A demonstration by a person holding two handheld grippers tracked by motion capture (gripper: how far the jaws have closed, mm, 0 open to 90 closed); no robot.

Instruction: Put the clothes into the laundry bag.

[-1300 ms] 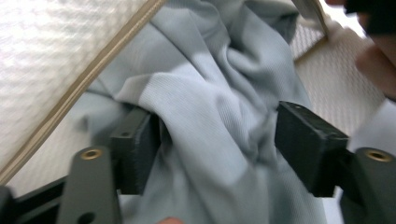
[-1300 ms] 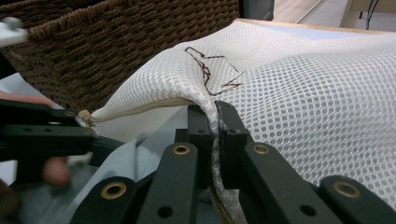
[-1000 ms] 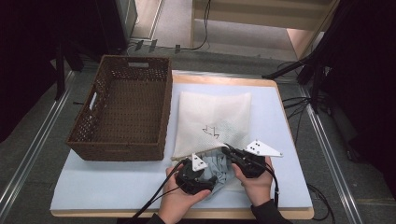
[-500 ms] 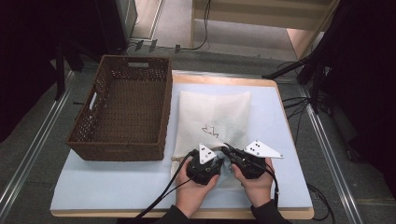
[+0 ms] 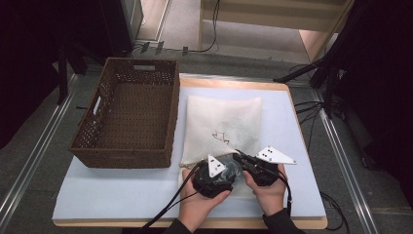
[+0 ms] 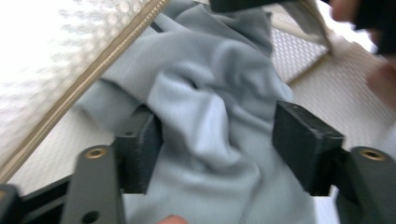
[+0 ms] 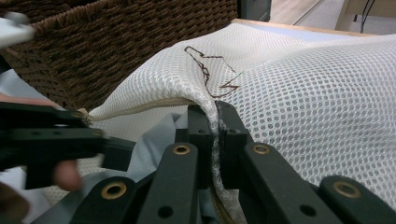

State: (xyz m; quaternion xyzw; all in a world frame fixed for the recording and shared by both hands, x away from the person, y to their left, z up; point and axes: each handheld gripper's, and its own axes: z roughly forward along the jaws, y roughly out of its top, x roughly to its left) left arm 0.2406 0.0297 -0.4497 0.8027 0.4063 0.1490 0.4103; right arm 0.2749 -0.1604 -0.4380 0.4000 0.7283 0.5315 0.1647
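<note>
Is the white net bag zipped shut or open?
Open. The right gripper pinches the mesh laundry bag by its zipper edge and lifts it, and the grey garment lies in the gap at the mouth.

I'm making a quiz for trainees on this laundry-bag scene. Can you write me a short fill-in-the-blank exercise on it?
1. The right gripper is shut on the edge of the white ____ bag.
2. The grey cloth lies between the open jaws of the ____ gripper.
3. The brown wicker ____ stands to the left of the bag.
4. A dark squiggle is drawn on the ____.

Missing words: mesh; left; basket; bag
</note>
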